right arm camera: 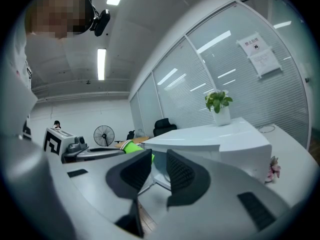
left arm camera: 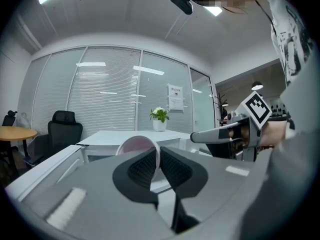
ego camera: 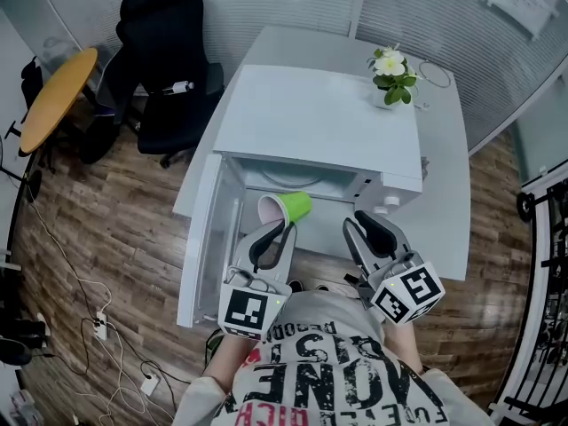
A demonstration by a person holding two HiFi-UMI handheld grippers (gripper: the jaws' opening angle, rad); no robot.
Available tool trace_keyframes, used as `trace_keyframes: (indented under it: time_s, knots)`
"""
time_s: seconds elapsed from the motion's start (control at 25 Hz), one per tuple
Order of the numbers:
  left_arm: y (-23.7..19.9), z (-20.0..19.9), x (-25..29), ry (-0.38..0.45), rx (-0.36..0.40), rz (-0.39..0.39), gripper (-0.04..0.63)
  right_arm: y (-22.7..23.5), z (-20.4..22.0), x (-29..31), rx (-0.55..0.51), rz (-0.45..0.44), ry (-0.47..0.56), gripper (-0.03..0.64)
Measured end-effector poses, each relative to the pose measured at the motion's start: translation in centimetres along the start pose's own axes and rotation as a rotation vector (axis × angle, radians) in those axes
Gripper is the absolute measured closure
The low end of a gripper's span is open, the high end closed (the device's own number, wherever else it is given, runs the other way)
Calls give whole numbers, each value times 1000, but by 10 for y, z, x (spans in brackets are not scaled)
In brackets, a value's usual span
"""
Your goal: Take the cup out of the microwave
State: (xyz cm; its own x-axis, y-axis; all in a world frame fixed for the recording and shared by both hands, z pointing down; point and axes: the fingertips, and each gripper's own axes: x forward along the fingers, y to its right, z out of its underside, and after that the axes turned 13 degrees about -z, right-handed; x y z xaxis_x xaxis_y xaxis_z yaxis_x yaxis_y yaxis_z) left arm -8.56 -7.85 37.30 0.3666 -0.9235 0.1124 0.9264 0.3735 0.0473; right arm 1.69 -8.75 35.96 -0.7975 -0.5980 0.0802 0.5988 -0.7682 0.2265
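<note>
The microwave (ego camera: 319, 122) is seen from above in the head view, so its white top hides most of the cavity. Only the front edge of a pale turntable plate (ego camera: 286, 178) shows inside. Its door (ego camera: 200, 238) hangs open to the left. The person's body is cut off at the bottom of the head view.

In the left gripper view only the cup's round rim and pale pink inside show, and the jaws hide its outside. In the right gripper view only a sliver of its green wall shows behind one jaw.

The cup (ego camera: 288, 209) is small, with a bright green outside and a pale pink inside. It lies tipped on its side in the air at the mouth of the microwave, its opening turned toward the open door. Whether it is wholly clear of the cavity cannot be told.

The left gripper (ego camera: 282, 226) has its jaws nearly together, pinching the cup's rim between its ribbed pads, one pad inside the rim and one outside. The right gripper (ego camera: 366, 220) hangs just beside the microwave's front right corner, apart from the cup. Its jaws stand a little apart with nothing between them.

The microwave sits on a white counter (ego camera: 444, 193), with a potted plant (ego camera: 391, 74) near the counter's far edge.
</note>
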Motion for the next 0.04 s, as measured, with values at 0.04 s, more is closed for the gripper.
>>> trace_keyframes:
  time_s: [0.04]
  knots:
    - [1, 0, 1, -2, 1, -1, 557, 1, 0, -1, -1, 0, 0, 511]
